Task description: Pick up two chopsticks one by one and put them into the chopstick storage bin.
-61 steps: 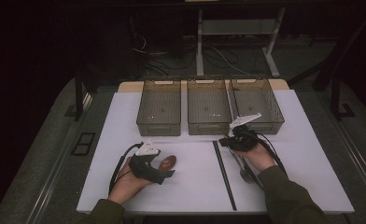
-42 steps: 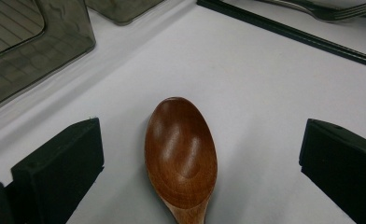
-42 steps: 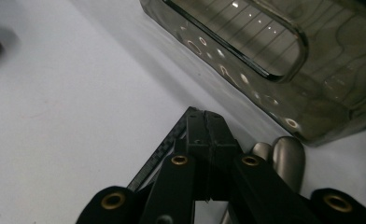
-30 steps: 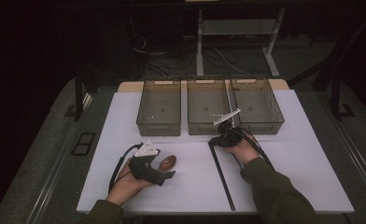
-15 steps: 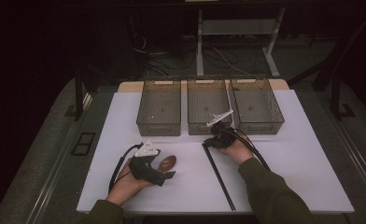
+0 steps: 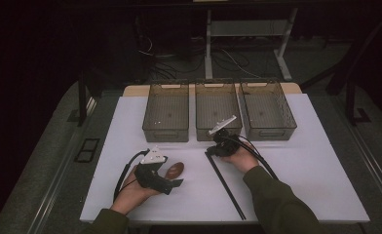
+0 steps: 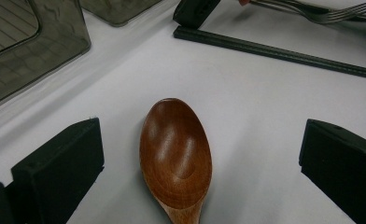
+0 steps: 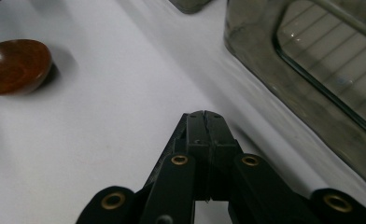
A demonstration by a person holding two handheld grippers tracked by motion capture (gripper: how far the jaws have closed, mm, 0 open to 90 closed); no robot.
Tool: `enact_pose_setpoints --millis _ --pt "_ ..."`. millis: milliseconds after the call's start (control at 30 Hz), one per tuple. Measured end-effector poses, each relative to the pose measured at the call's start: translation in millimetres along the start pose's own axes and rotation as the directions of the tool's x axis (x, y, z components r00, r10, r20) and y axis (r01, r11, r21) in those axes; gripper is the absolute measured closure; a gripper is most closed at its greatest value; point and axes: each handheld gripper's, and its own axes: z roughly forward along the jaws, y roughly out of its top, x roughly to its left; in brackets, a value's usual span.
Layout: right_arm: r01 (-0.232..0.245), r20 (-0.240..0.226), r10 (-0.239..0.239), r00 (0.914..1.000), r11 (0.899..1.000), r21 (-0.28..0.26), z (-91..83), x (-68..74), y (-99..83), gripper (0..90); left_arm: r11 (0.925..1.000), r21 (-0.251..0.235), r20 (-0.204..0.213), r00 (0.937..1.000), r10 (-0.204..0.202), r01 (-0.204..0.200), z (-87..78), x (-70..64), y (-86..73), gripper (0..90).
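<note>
**Left jaws wide over spoon, right jaws pinched on strip**

High view: left gripper (image 6: pixel 172 183) beside wooden spoon (image 6: pixel 175 170) on tabletop (image 6: pixel 315 165); right gripper (image 6: pixel 212 152) at black strip (image 6: pixel 225 184) end.

Left gripper view: jaws spread wide, spoon bowl between, untouched.

Right gripper view: jaws closed; strip apparently clamped.

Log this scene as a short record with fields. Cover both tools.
surface: white table
left tool: open, jaws either side of the spoon, not touching it
wooden spoon: flat on the table, bowl up
right tool: jaws shut, tip at the far end of the strip; whether it pinches the strip is unclear
black strip: lies slanted on the table
fork: metal, beyond the strip
bins: three clear ones in a row at the far edge
</note>
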Motion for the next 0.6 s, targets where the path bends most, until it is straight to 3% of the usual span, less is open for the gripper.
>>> enact_pose_setpoints --millis 367,500,533,600 --pt "0.007 -0.009 -0.008 0.9999 1.0 -0.009 3.3 7.5 3.8 88.7 1.0 -0.003 0.0 1.0 0.0 0.0 -0.5 -0.1 0.0 0.0" --pt "-0.016 -0.01 0.016 0.9998 0.999 -0.047 -13.2 4.8 0.4 81.8 1.0 0.0 0.0 1.0 0.006 -0.006 -1.2 1.0 -0.1 0.0" --pt "-0.025 -0.017 0.024 0.9996 0.997 -0.071 -26.0 5.7 -4.5 75.6 1.0 0.0 0.0 1.0 0.004 -0.004 -0.9 0.8 -0.1 0.0" --pt "-0.028 -0.018 0.027 0.9995 0.997 -0.079 -30.3 6.2 -6.9 74.5 1.0 -0.002 0.0 1.0 0.0 0.0 -0.8 0.2 -0.1 0.0"
